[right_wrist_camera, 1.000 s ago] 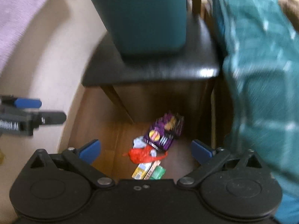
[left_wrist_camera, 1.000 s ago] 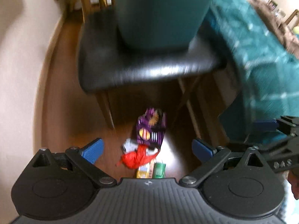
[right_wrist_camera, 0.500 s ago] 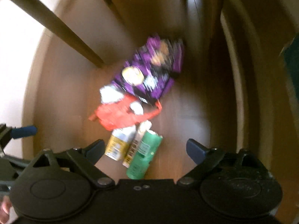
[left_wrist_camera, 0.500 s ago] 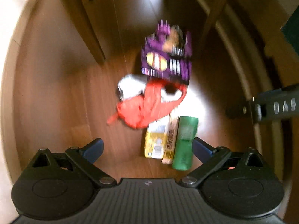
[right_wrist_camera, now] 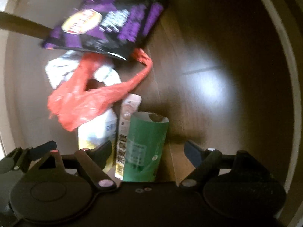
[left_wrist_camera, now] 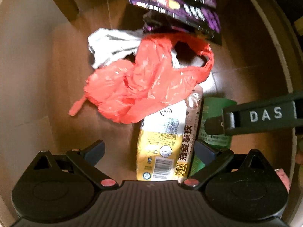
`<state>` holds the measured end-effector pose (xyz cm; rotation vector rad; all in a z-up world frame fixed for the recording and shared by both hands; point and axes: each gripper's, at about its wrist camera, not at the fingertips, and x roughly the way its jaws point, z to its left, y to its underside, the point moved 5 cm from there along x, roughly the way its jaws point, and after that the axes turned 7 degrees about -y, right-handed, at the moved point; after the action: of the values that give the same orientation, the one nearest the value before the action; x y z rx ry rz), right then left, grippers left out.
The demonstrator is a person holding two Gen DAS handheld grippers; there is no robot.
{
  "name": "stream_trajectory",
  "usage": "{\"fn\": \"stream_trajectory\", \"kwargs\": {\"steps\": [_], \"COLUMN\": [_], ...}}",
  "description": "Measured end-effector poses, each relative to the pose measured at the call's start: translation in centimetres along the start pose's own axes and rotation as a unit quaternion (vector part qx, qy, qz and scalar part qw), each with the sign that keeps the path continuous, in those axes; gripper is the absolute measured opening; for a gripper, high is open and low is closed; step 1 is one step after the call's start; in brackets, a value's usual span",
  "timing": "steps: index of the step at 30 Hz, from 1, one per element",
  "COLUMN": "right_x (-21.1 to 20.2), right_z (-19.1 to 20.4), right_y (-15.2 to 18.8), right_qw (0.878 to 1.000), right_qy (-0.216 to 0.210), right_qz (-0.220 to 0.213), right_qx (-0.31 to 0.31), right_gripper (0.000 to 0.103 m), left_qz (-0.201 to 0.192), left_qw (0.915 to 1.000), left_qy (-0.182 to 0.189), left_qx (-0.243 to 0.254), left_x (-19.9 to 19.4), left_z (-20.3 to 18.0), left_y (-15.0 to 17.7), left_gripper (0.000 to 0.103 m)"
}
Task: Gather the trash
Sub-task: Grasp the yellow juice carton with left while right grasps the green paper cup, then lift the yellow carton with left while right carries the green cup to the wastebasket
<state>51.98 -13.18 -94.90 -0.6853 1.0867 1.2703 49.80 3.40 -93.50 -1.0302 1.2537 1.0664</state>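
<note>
Jaws wide astride green carton (right_wrist_camera: pixel 144 147)

A home: brown wood-plank floor (left_wrist_camera: pixel 47 71), a wooden furniture leg (left_wrist_camera: pixel 62 1), snack wrappers (left_wrist_camera: pixel 176 1) littered beneath.

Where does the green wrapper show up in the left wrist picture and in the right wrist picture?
Left wrist: green wrapper lies lower right, partly hidden behind the other gripper's finger, beside the yellow packet.
Right wrist: green wrapper lies low centre, between the open fingers.
Shared landmark: the red plastic bag, just beyond it in both.
</note>
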Motion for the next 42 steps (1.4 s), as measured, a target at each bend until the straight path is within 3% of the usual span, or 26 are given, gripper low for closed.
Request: {"fn": "stream_trajectory", "kwargs": {"steps": [4,8,10,16,20,27,34,42], "right_x": [1.8,2.4,2.5,1.4,-0.9,-8.8,-18.6,-31.2], "right_z": [-1.1,-1.3,-1.3,-0.6,0.3,2.2,4.6,10.6], "right_y": [-0.2,-0.1,-0.1,0.1,1.5,3.2,4.8,7.2], "right_qw": [0.999,0.999,0.998,0.998,0.999,1.000,0.998,0.994], "right_qy": [-0.001,-0.012,-0.025,-0.034,-0.033,-0.019,-0.002,-0.008], "right_qz": [0.010,0.013,0.019,0.019,0.019,-0.017,-0.045,-0.076], "right_qx": [0.031,0.040,0.054,0.052,0.038,-0.003,-0.041,-0.078], "right_gripper": [0.074,0.060,0.049,0.048,0.048,0.048,0.048,0.048], "left_qz": [0.016,0.038,0.043,0.046,0.056,0.079,0.083,0.039], "left_qw": [0.9997,0.9987,0.9983,0.9988,0.9983,0.9968,0.9952,0.9951], "left_qy": [0.003,0.015,0.025,0.015,0.015,0.008,0.024,0.041], "left_qx": [-0.017,-0.031,-0.029,0.003,-0.001,-0.011,-0.046,-0.080], "left_x": [1.8,2.7,2.7,1.6,-0.8,-7.2,-17.8,-31.2], "left_z": [-0.1,0.1,-0.1,-0.8,-1.1,-0.2,2.2,6.2], "left_y": [0.2,0.6,0.8,2.2,2.9,4.9,5.2,4.6], "left_gripper": [0.097,0.065,0.056,0.054,0.053,0.052,0.052,0.052]}}
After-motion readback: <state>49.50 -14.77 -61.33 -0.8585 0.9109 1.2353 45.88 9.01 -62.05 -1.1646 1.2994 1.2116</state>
